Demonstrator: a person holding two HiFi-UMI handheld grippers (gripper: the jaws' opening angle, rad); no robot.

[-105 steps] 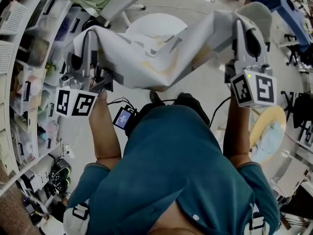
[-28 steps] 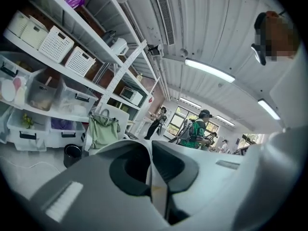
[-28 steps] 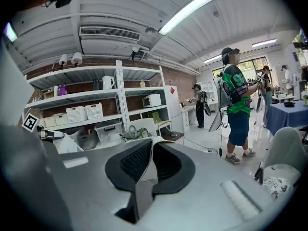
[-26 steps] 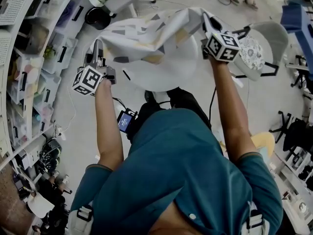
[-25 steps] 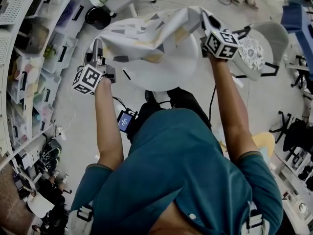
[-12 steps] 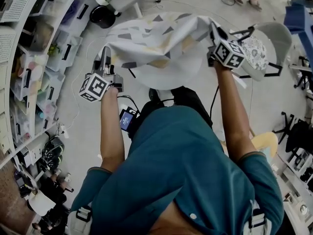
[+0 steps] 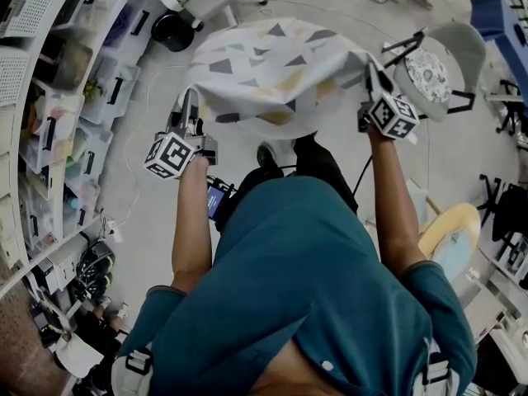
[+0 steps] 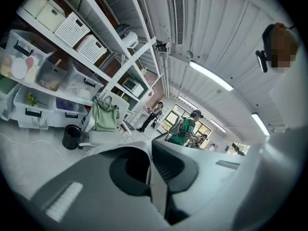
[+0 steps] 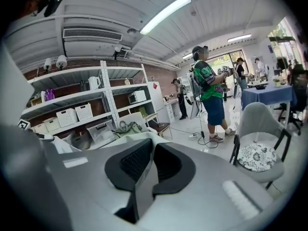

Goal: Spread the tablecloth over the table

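The tablecloth (image 7: 268, 73), white with grey and yellow triangles, lies stretched over the round table, which is almost wholly hidden under it. My left gripper (image 7: 189, 99) holds the cloth's near left corner, its jaws shut on the fabric. My right gripper (image 7: 369, 63) grips the near right corner in the same way. In the left gripper view a thin fold of cloth (image 8: 159, 196) is pinched between the dark pads of that gripper (image 8: 150, 170). The right gripper view shows a cloth edge (image 9: 142, 191) clamped in the shut gripper (image 9: 148, 170).
Shelves with storage bins (image 7: 58, 97) line the left side. A black bin (image 7: 172, 31) stands on the floor beyond the table. A grey chair with a patterned cushion (image 7: 429, 68) is at the right, close to my right gripper. People (image 9: 209, 85) stand farther off.
Both grippers have drawn back toward the person with the cloth's corners. The cloth has flattened out and now covers the table top that showed before.
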